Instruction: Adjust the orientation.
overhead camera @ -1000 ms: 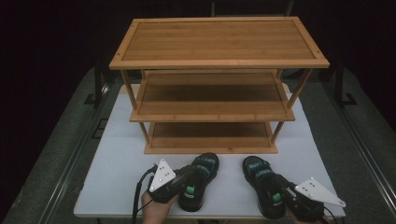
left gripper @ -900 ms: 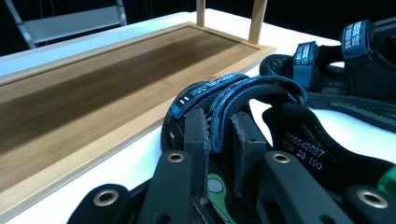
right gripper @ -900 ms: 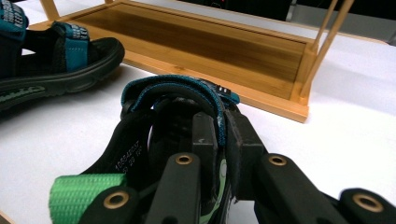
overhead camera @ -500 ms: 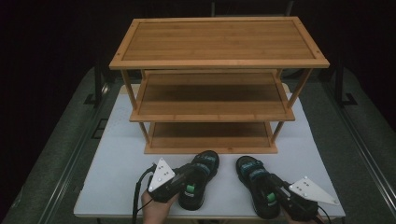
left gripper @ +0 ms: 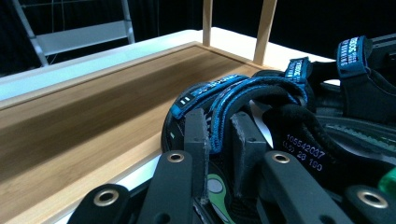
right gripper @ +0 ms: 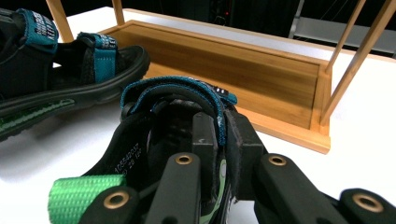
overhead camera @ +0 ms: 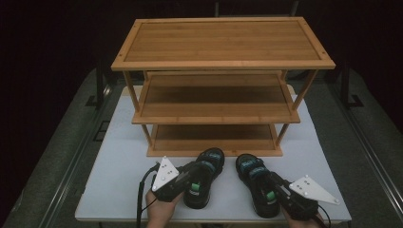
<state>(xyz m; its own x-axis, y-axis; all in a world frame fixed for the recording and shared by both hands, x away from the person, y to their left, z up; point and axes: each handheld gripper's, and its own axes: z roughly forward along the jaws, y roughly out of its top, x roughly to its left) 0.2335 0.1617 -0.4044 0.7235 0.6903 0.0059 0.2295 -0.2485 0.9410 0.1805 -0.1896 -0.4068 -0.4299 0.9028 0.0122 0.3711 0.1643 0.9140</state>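
Observation:
Two black sandals with blue straps lie on the white table in front of a three-tier bamboo shoe rack (overhead camera: 223,61). The left sandal (overhead camera: 202,175) is held by my left gripper (overhead camera: 187,183), whose jaws are shut on its blue strap (left gripper: 224,109). My right gripper (overhead camera: 275,192) is shut on the strap (right gripper: 219,109) of the right sandal (overhead camera: 256,183). In the right gripper view the left sandal (right gripper: 60,79) lies to the left. In the left gripper view the right sandal (left gripper: 359,79) sits at the right edge.
The rack's lowest shelf (overhead camera: 214,137) sits just beyond the sandals' toes. Its slim legs (right gripper: 355,60) stand at the corners. The white table (overhead camera: 119,166) has bare room to the left and right of the sandals. Dark floor surrounds the table.
The right gripper has carried the right sandal leftward, closer to the left sandal. The left gripper and its sandal have barely moved.

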